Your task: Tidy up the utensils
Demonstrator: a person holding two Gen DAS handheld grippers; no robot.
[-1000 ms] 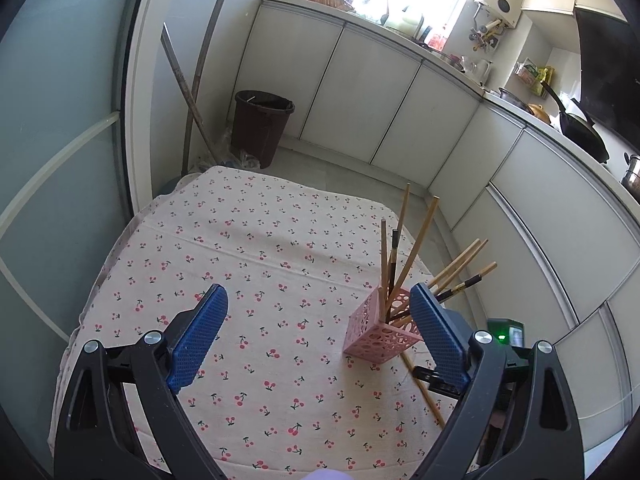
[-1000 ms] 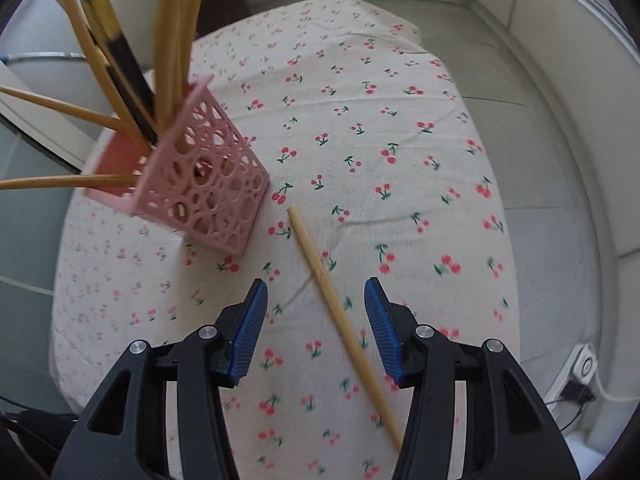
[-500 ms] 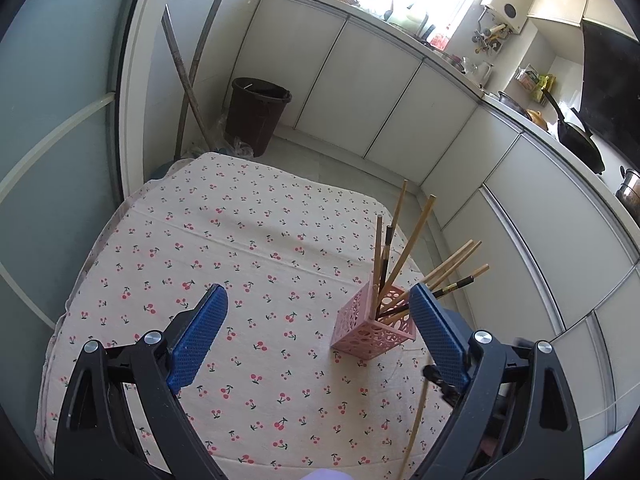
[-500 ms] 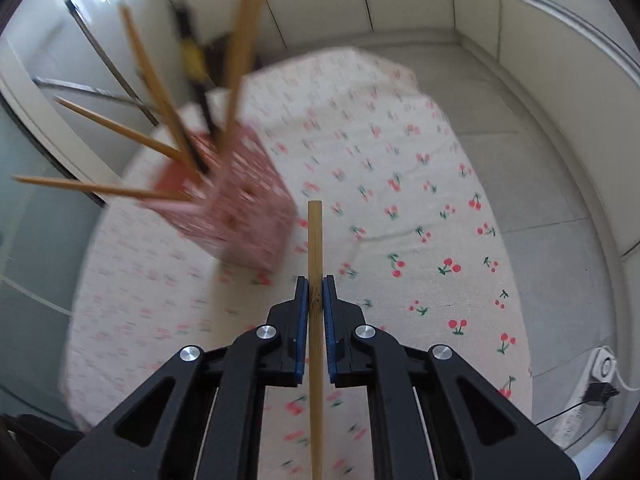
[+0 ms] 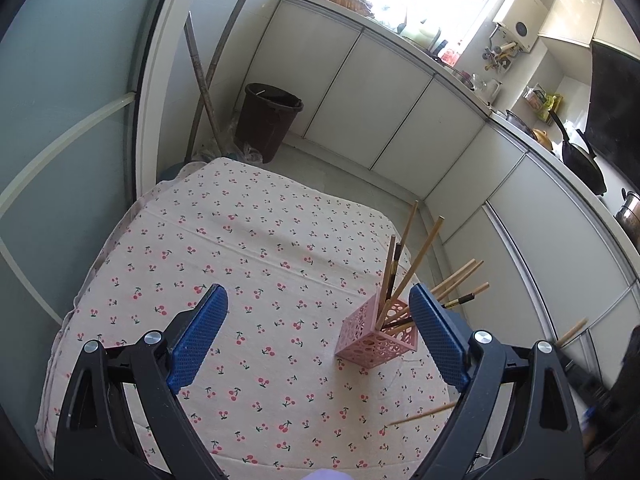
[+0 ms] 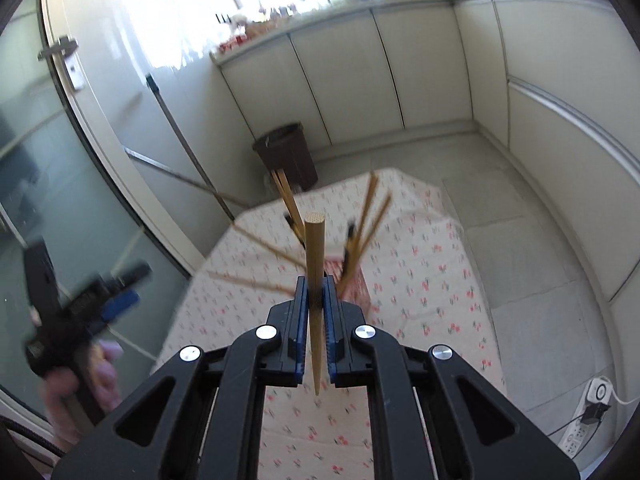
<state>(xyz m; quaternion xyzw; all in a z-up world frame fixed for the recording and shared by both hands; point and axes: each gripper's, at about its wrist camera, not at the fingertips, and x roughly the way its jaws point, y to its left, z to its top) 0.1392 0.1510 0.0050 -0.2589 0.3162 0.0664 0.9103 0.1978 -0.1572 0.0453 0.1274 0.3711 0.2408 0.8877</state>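
Observation:
A pink lattice holder (image 5: 374, 342) stands on the cherry-print tablecloth (image 5: 248, 248) with several wooden chopsticks (image 5: 420, 252) fanned out of it. My left gripper (image 5: 317, 294) hovers open above the cloth, with the holder just inside its right finger. My right gripper (image 6: 315, 292) is shut on one wooden chopstick (image 6: 315, 248), held well above the table and pointing forward. The holder (image 6: 356, 286) lies below and beyond that chopstick, blurred. In the left wrist view the held chopstick (image 5: 424, 414) crosses the lower right corner.
A brown bin (image 5: 268, 120) stands on the floor past the table's far edge, with poles (image 5: 202, 80) leaning beside it. White cabinets (image 5: 400, 120) line the back and right. A power strip (image 6: 596, 396) lies on the floor at the right. A hand (image 6: 72, 396) holds the left gripper.
My right gripper shut on the chopstick that lay on the cloth beside the holder, then lifted it high and tilted up. The left gripper stayed open and hardly moved.

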